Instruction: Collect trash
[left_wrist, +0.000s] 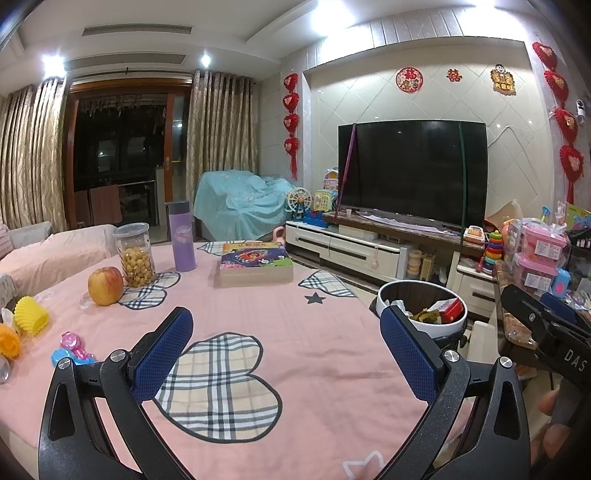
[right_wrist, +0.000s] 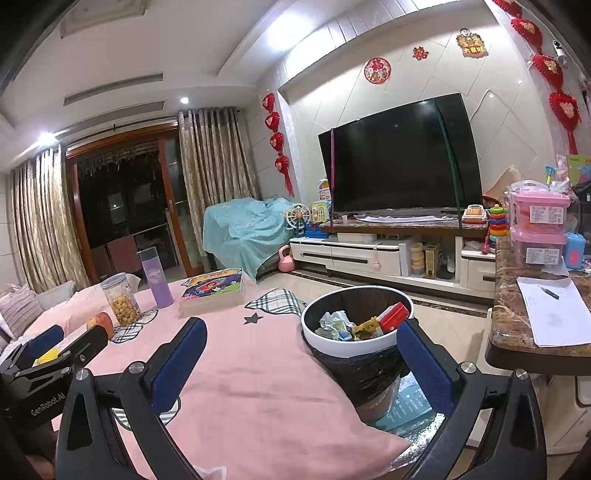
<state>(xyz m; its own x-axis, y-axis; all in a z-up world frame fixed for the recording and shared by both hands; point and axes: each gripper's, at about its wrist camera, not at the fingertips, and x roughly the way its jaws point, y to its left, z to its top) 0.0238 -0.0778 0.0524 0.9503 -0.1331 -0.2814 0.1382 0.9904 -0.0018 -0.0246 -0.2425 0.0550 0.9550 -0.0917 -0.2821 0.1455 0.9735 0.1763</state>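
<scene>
While both grippers were held above the pink cloth (left_wrist: 295, 332) spread over the table, nothing was gripped by either. The left gripper (left_wrist: 286, 350) was seen with its blue-padded fingers (left_wrist: 162, 354) spread wide apart over a plaid heart patch (left_wrist: 218, 384), and nothing lay between them. The right gripper (right_wrist: 301, 365) was likewise held with its fingers (right_wrist: 177, 365) far apart, its right finger overlapping the near edge of the trash bin (right_wrist: 332, 339) in the view; whether it was touched could not be told.

The trash bin, white-rimmed and lined with a black bag, was placed just beside the table's right edge. Inside it, crumpled paper (right_wrist: 334, 323), a yellow wrapper (right_wrist: 365, 328) and a red packet (right_wrist: 393, 317) were seen.

On the far part of the cloth, a book (left_wrist: 255, 260) was laid flat, with a purple bottle (left_wrist: 181, 236) standing upright to its left. A clear jar (left_wrist: 135, 254) of yellow snacks was set near the bottle, and an apple (left_wrist: 105, 286) was placed just beside the jar. At the left edge of the table, a yellow ridged cup (left_wrist: 31, 315) and a pink and blue toy (left_wrist: 74, 349) were left lying. A dark television (left_wrist: 412, 171) was mounted behind, above a white cabinet (left_wrist: 343, 249).
</scene>
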